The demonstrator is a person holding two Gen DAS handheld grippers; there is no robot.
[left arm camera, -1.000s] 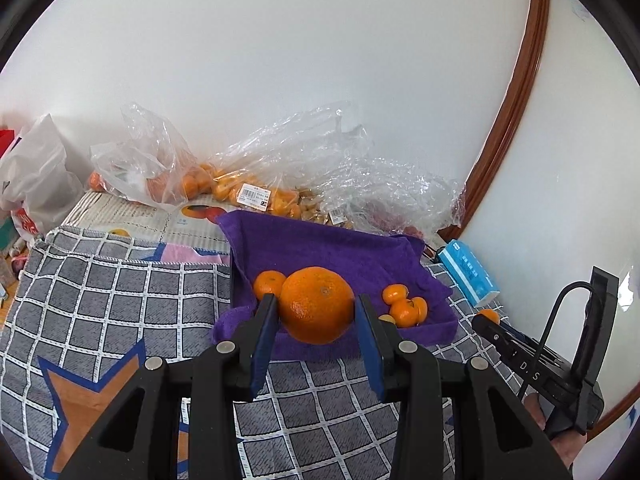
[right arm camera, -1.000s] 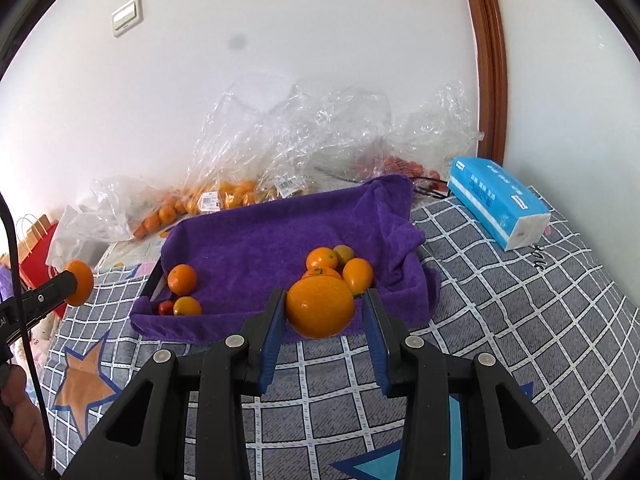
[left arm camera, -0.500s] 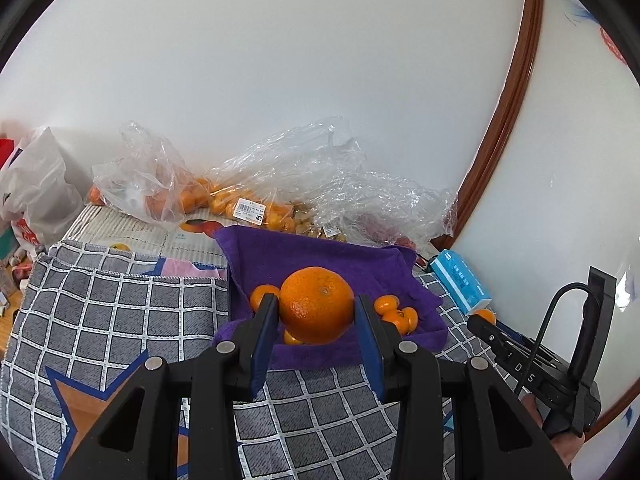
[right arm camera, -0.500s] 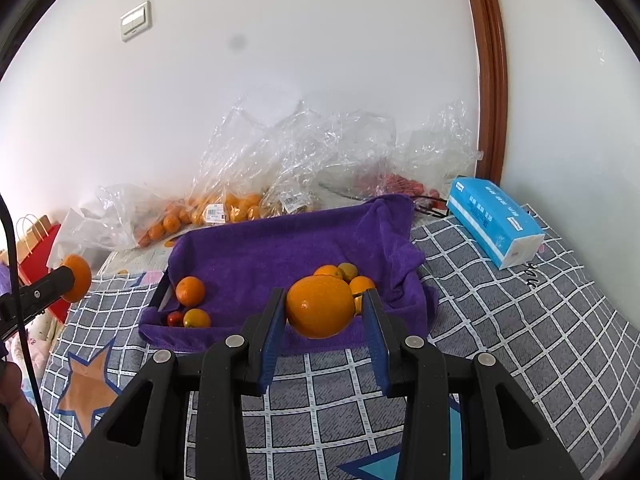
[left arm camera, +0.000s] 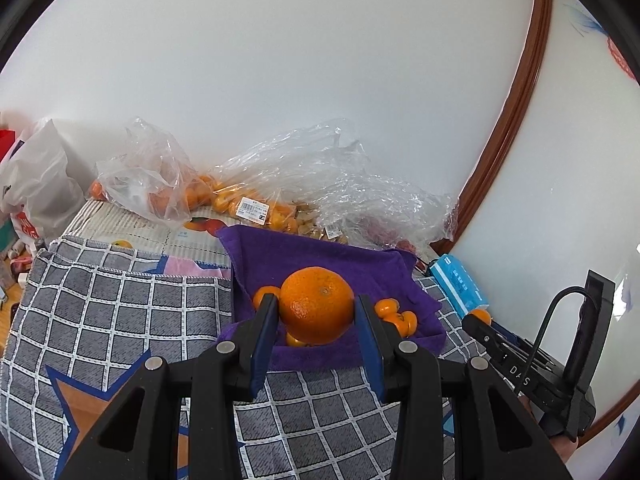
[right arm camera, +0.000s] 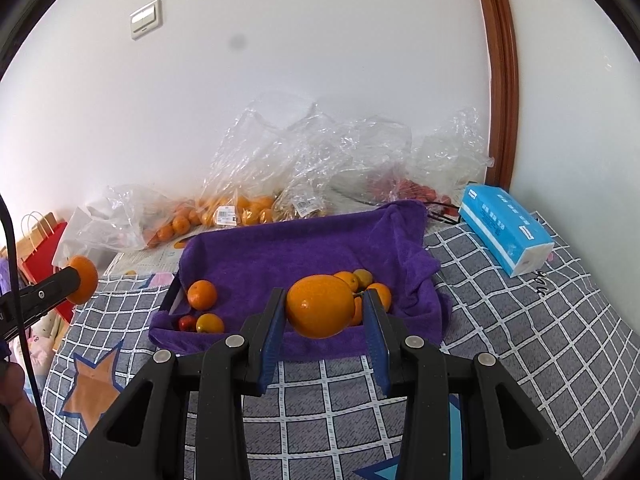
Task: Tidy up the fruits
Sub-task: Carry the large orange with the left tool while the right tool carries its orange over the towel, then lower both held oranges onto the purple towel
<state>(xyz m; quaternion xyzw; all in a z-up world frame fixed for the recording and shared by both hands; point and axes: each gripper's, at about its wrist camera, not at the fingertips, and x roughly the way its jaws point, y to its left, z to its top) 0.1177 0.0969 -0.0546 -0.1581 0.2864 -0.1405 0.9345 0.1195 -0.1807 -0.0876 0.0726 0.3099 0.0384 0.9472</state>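
My left gripper is shut on a large rough orange, held above the near edge of the purple towel-lined tray. My right gripper is shut on a smooth orange, also above the tray's near edge. In the tray lie a mandarin, a small red fruit and a yellow-orange fruit at the left, and a cluster of small oranges at the right. The left gripper and its orange show at the left edge of the right wrist view.
Clear plastic bags of oranges and other fruit lie against the wall behind the tray. A blue tissue pack lies right of the tray. A grey checked cloth covers the surface. A white bag stands far left.
Both grippers have risen and drawn back from the tray, each still holding its orange. The tray looks smaller and lower in both views.
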